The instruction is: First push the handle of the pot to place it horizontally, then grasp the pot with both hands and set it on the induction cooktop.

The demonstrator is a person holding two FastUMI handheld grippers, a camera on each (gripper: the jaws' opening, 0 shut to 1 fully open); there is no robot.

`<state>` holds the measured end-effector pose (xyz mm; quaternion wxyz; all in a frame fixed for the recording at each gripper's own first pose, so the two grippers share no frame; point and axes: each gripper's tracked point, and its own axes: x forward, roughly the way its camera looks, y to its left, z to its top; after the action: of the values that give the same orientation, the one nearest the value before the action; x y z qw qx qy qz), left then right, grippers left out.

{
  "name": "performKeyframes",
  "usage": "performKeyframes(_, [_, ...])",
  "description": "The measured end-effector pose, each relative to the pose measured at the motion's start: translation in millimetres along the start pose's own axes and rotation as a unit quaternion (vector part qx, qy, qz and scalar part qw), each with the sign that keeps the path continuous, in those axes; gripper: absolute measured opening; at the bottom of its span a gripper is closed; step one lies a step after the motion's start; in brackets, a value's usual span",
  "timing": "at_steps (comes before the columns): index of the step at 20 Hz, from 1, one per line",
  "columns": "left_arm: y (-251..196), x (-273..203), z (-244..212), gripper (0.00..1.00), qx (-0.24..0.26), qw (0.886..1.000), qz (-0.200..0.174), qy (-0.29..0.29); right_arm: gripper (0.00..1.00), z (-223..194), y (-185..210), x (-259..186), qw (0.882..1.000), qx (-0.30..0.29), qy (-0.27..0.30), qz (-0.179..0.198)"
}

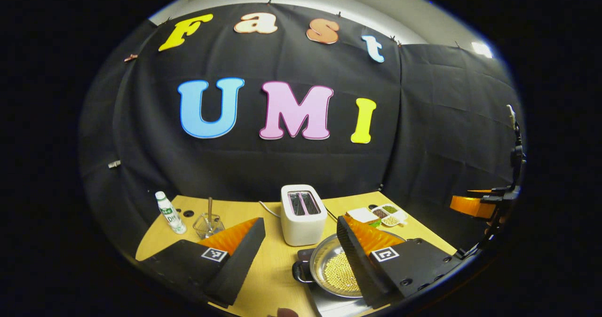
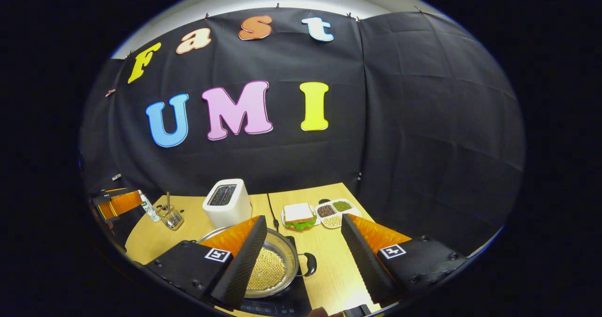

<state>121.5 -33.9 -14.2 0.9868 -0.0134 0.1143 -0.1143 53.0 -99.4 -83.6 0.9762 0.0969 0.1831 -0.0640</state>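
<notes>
The shallow steel pot, its bottom covered with pale yellow beans, already sits on the dark glass induction cooktop at the near edge of the light wooden counter. One black loop handle points to the left in the left gripper view, and the other handle to the right in the right gripper view, so the pot looks to be lying horizontally.

Both claws hang above it, spread wide and holding nothing: the left claw has one finger over the pot's rim, and the right claw likewise.

The risk now is a finger catching the rim or a handle as a claw moves off, which would drag the pot off the cooktop or scatter beans. The white toaster just behind could also be bumped.

The cooktop's front edge is cut off, and each near finger hides part of the pot, so whether it is centred on the cooktop I cannot tell.
</notes>
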Motion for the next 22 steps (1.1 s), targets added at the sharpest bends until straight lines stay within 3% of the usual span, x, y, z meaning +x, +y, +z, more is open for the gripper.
performKeyframes(4, [9.1,-30.5,21.7,0.95,0.026,0.999,0.002,-0.040,0.98,25.8,19.9,-30.1,0.998,-0.002,-0.056,0.006])
performKeyframes(9, [10.2,-65.5,28.0,0.95,0.022,0.997,0.008,-0.068,0.98,45.1,52.2,-69.0,0.992,-0.035,-0.119,0.017])
performKeyframes(22, [25.8,-99.5,5.3,0.95,-0.018,0.998,0.025,-0.057,1.00,44.2,70.6,-92.1,0.990,-0.050,-0.132,0.024])
